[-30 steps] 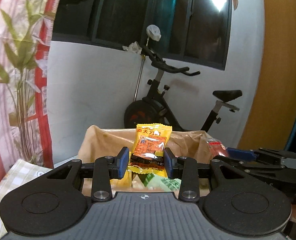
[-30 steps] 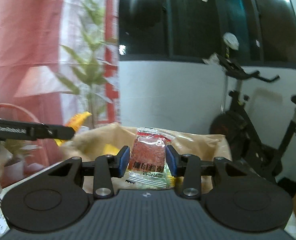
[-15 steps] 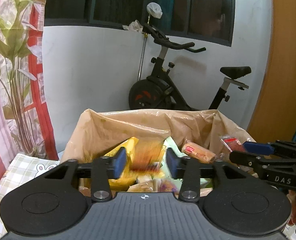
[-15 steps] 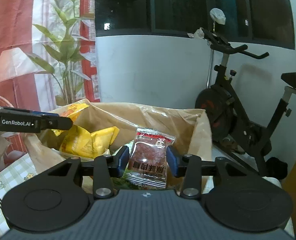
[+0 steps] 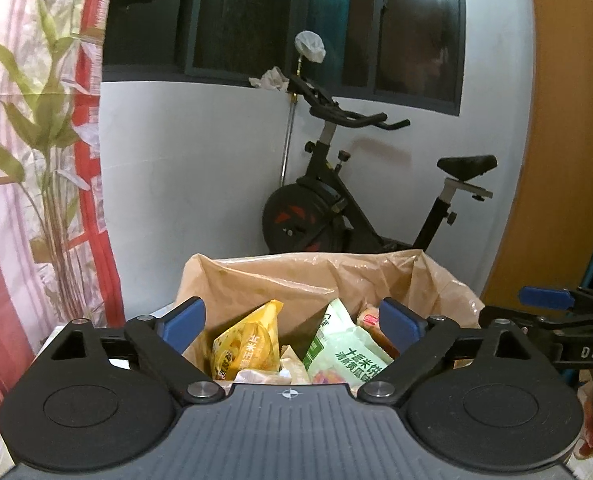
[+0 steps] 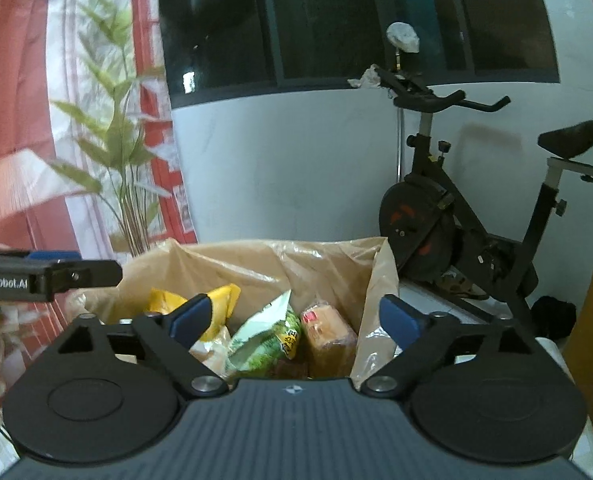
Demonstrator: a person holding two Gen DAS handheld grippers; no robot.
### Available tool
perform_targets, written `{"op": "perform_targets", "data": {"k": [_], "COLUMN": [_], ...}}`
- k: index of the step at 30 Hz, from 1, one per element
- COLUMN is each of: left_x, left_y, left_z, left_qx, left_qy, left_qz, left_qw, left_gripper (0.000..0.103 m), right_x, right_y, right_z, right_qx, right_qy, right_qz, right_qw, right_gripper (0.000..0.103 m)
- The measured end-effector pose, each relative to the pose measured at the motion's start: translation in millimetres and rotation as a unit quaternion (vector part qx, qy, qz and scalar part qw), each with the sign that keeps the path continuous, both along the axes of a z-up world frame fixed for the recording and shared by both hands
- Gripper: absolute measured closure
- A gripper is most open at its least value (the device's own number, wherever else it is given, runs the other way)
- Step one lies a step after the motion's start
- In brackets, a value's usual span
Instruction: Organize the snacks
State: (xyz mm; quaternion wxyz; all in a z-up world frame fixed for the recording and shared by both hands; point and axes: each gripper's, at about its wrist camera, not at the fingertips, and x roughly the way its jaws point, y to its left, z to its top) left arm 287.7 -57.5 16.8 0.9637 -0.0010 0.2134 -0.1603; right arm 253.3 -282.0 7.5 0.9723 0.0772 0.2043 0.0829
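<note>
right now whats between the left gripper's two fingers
Nothing held: the left gripper is open above the brown bag; the left wrist view shows only bagged snacks below the gap.

Bag (image 5: pixel 296 276) mouth open on top, room to pass down. Inside bag: packets (image 5: pixel 248 344) fill the bottom. Behind bag: exercise bike (image 5: pixel 336 208) near the wall. Left of bag: plant (image 6: pixel 124 168), curtain.

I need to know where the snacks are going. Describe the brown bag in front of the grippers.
The brown bag is thin, crinkled, glossy plastic, standing open at the top with its rim slumped and folded. It holds several snack packets: a yellow packet, a pale green rice cracker packet and an orange-brown wrapped snack lean against each other and its inner walls. Its base is hidden behind the grippers.
</note>
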Motion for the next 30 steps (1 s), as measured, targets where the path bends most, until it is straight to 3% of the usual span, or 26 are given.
{"op": "perform_targets", "data": {"k": [5,14,30], "left_x": [-18,-59,-98], "left_y": [7,8,17], "left_z": [10,27,36], "left_qx": [-0.011,0.014,0.024], "left_qy": [0.011,-0.012,-0.029], "left_qz": [0.016,0.039,0.079], "left_qw": [0.9998,0.9991,0.9962], "left_gripper": [0.007,0.005,0.005], "right_x": [-21,-58,-88], "right_y": [7,21,30], "right_z": [18,42,57], "right_qx": [-0.006,-0.002,0.002], "right_qy": [-0.012,-0.022,-0.013], "right_qz": [-0.01,-0.018,-0.023], "right_qw": [1.0,1.0,1.0], "right_gripper": [0.001,0.0,0.0]}}
